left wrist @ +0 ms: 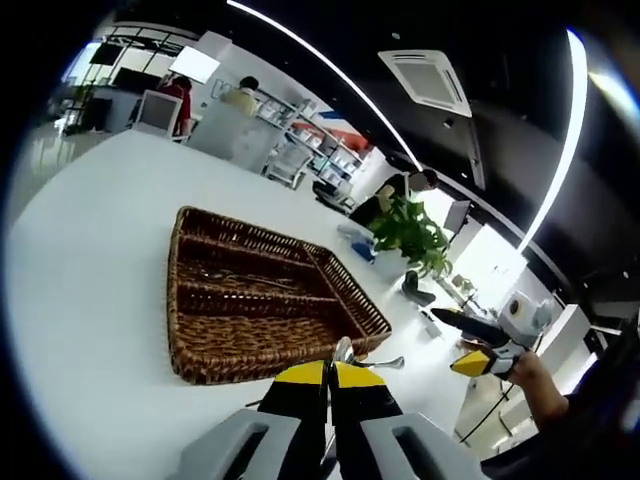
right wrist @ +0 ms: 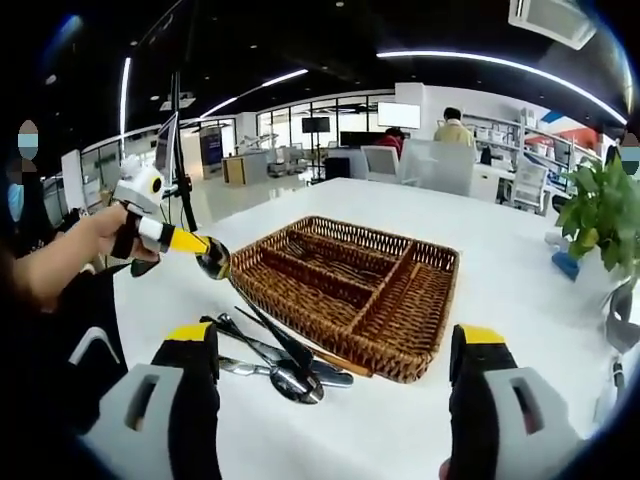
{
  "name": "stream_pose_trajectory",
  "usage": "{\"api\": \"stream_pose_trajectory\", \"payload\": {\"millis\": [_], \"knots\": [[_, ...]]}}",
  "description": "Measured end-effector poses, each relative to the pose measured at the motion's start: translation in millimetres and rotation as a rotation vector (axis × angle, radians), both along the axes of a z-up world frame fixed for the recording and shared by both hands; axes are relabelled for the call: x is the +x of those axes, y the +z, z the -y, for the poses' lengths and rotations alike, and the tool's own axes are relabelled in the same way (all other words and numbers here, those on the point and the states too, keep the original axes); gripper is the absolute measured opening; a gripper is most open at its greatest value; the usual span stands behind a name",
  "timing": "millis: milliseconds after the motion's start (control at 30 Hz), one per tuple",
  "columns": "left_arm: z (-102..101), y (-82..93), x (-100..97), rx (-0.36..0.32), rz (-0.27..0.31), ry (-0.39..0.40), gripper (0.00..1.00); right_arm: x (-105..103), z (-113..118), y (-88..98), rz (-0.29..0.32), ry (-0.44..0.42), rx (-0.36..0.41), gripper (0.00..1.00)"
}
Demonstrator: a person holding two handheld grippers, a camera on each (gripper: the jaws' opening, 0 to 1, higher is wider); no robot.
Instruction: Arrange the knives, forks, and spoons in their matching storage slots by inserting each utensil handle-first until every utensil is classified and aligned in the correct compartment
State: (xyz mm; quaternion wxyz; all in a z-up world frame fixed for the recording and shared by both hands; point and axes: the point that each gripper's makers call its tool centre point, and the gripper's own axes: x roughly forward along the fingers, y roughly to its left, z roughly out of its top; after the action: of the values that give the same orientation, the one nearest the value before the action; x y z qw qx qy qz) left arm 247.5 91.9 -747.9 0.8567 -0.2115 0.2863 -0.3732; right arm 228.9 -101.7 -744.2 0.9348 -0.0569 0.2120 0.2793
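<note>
The left claw (right wrist: 205, 252) is clamped on a spoon (right wrist: 214, 259), bowl jutting out front at the left of the right gripper view, so the handle trails back, long axis along the jaws. Likely it must be turned for handle-first entry. The right claw (right wrist: 335, 375) stands wide apart, ready. Remaining utensils (right wrist: 280, 362) lie crossed on the tabletop (right wrist: 500, 260), just beside the wicker tray (right wrist: 352, 290).

A: Left gripper (left wrist: 329, 385) build?
B: Grey bodies, black jaws, yellow tips. Right gripper (right wrist: 335, 350) same scheme, yellow caps topping black jaws.
A: Person?
B: Dark sleeve (right wrist: 85, 320) left of the jaws.
</note>
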Motion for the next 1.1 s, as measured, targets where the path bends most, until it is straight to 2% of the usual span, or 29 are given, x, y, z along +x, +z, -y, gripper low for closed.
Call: {"api": "stream_pose_trajectory", "payload": {"millis": [433, 1100], "knots": [[-5.5, 14.1, 38.8, -0.019, 0.018, 0.058, 0.00, 3.9, -0.9, 0.2, -0.003, 0.000, -0.004, 0.98], [-14.7, 15.6, 96.3, -0.060, 0.007, 0.171, 0.00, 7.3, 2.3, -2.4, -0.012, -0.010, -0.004, 0.98]]}}
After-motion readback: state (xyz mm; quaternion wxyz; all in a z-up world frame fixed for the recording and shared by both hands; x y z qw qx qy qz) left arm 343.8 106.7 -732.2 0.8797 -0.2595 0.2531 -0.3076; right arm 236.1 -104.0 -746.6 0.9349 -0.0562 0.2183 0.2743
